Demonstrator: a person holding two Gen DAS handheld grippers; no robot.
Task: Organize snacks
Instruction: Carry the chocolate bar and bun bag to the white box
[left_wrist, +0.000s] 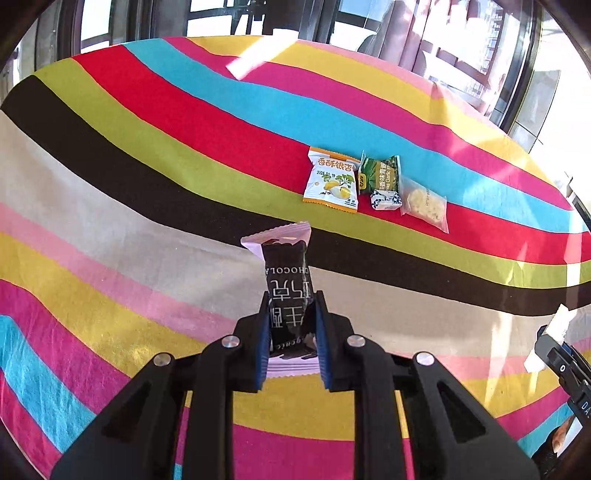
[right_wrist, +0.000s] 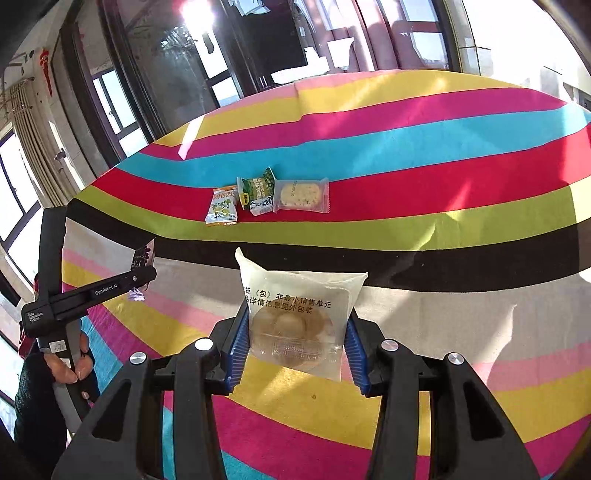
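A striped cloth (left_wrist: 147, 229) in bright bands covers the table, and everything lies or hangs above it. In the right wrist view the right gripper (right_wrist: 297, 347) is clamped on a clear-wrapped pastry (right_wrist: 295, 317) whose film carries black Chinese print, the round cake visible through it. At 9 o'clock of that view the left gripper (right_wrist: 142, 275) reaches in, its black body lettered "GenRobot.AI" and "Data Acquisition System", held by a hand (right_wrist: 70, 363).

In the left wrist view that gripper (left_wrist: 291, 325) is pinched narrowly on a black chocolate bar (left_wrist: 288, 288) with pink crimped ends, its white letters "CHOCOLA" and Chinese characters reading upside down.

Toward 1 o'clock from it, a row of four packets sits on the red band: a white and orange packet (left_wrist: 332, 181) stamped "2026.01.19", a green packet (left_wrist: 380, 173) marked "Garlic", a small white and blue packet (left_wrist: 386, 199) touching the green one's near edge, and a clear-wrapped cracker (left_wrist: 423, 203) at the right end.
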